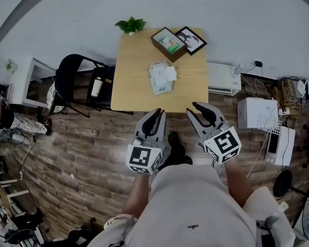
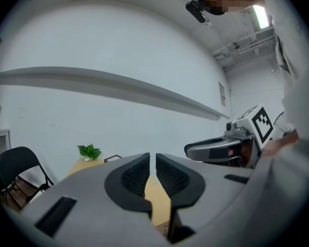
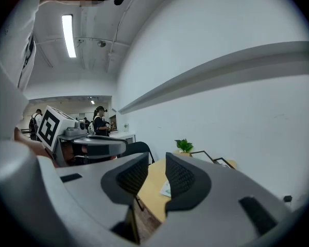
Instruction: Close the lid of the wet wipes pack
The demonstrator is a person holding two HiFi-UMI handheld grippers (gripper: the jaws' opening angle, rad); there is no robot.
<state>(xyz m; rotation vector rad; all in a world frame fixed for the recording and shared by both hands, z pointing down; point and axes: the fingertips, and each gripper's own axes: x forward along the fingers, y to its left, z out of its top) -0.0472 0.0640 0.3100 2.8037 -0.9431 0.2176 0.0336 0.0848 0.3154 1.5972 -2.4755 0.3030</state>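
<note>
Your left gripper (image 1: 155, 112) has its two dark ribbed jaws almost together, with only a thin slit between them and nothing in it. Your right gripper (image 1: 192, 108) has its jaws apart, and they are also empty. You hold both over the wooden floor, just before the near edge of the light wooden table (image 1: 129, 86), and they point toward it.

The white wet wipes pack (image 1: 161, 77) lies near the middle of the table, well apart from both grippers. It is too small in the head view to tell whether its lid is up. I judge that the task is at its beginning: nothing touches the pack, and the reach to it and the pressing down of the lid are both left to do.

By count there are two grippers, one pack and one table. At the far edge stand one brown open box (image 1: 168, 43), one black picture frame (image 1: 191, 39) and one small green plant (image 1: 131, 24). One black chair (image 1: 72, 81) stands left of the table.
</note>
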